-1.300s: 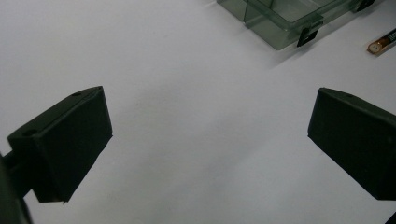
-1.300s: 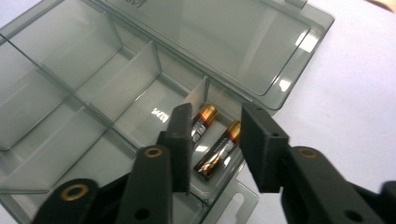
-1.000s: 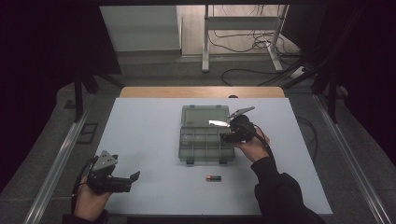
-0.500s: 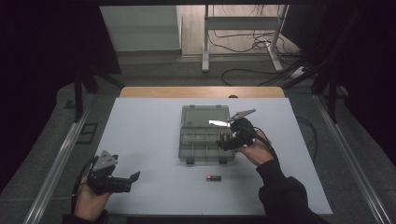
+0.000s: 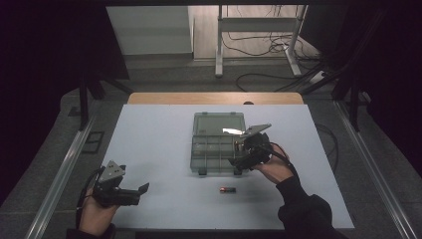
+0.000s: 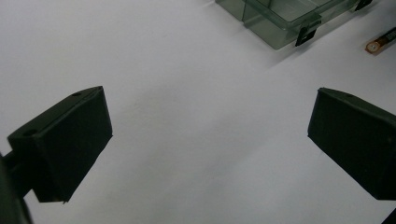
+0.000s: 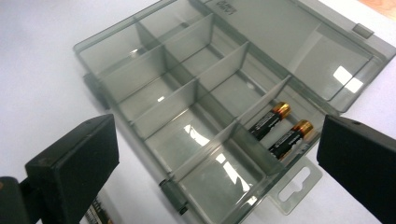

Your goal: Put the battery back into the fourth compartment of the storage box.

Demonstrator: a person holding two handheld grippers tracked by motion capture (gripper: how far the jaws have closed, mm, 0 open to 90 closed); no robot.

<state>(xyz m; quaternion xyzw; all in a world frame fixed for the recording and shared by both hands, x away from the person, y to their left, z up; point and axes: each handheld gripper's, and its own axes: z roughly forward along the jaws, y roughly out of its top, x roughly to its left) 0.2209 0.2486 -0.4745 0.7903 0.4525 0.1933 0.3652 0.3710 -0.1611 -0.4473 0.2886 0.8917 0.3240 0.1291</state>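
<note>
A clear grey compartment box (image 5: 215,133) lies open in the middle of the white table (image 5: 154,144), its lid (image 7: 299,46) flat behind it. Two AA batteries (image 7: 272,119) (image 7: 291,138) lie side by side in one compartment at the box's right end. A third battery (image 5: 228,189) lies on the table in front of the box. My right gripper (image 5: 239,162) hovers open over the box's right front part, nothing between its jaws. My left gripper (image 5: 141,191) is open and empty above bare table at the front left, far from the box.
In the left gripper view the box's front corner with a black latch (image 6: 304,33) and the loose battery (image 6: 380,41) lie ahead to the right. A wooden strip (image 5: 214,98) borders the table's far edge. Metal rails (image 5: 59,174) run along both sides.
My right gripper has drifted slightly toward the near left over the box. The left gripper has stayed where it was.
</note>
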